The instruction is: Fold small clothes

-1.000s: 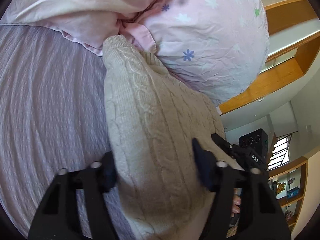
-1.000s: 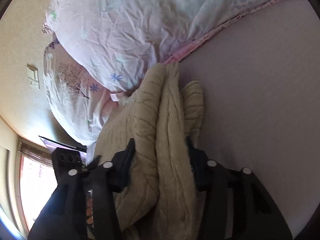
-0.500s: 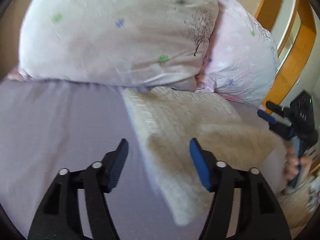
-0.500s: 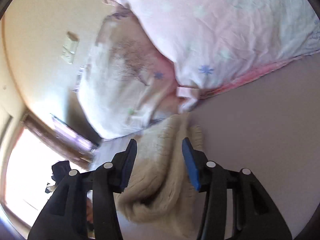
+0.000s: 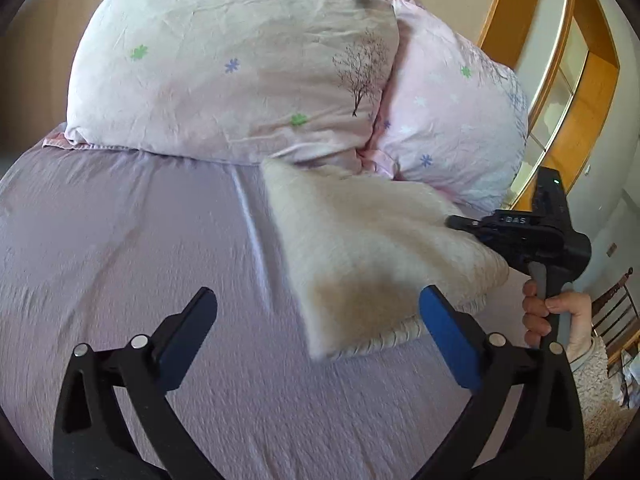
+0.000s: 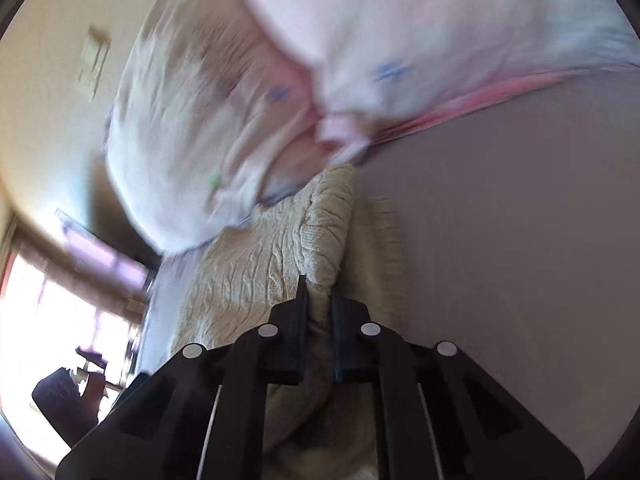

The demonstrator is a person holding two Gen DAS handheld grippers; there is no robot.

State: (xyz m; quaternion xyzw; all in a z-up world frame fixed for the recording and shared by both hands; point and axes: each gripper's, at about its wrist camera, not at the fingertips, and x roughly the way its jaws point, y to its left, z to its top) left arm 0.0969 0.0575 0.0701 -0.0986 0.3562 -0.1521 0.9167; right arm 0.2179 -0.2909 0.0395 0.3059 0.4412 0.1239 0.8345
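A cream cable-knit sweater (image 5: 360,248) lies folded on the lilac bed sheet (image 5: 120,240), its far end against the pillows. My left gripper (image 5: 320,320) is open and empty, held above the sheet just in front of the sweater's near edge. My right gripper (image 6: 320,300) is shut on a fold of the sweater (image 6: 256,272) at its right side; it also shows in the left wrist view (image 5: 464,222), held by a hand.
Two pale pink floral pillows (image 5: 224,64) (image 5: 452,120) stand at the head of the bed. A wooden-framed shelf (image 5: 592,80) is at the right. A window (image 6: 48,320) and a wall switch (image 6: 94,60) show in the right wrist view.
My left gripper let go of the sweater and pulled back, now open. My right gripper opened, then closed again on the sweater's right-side fold. The sweater now lies on the bed.
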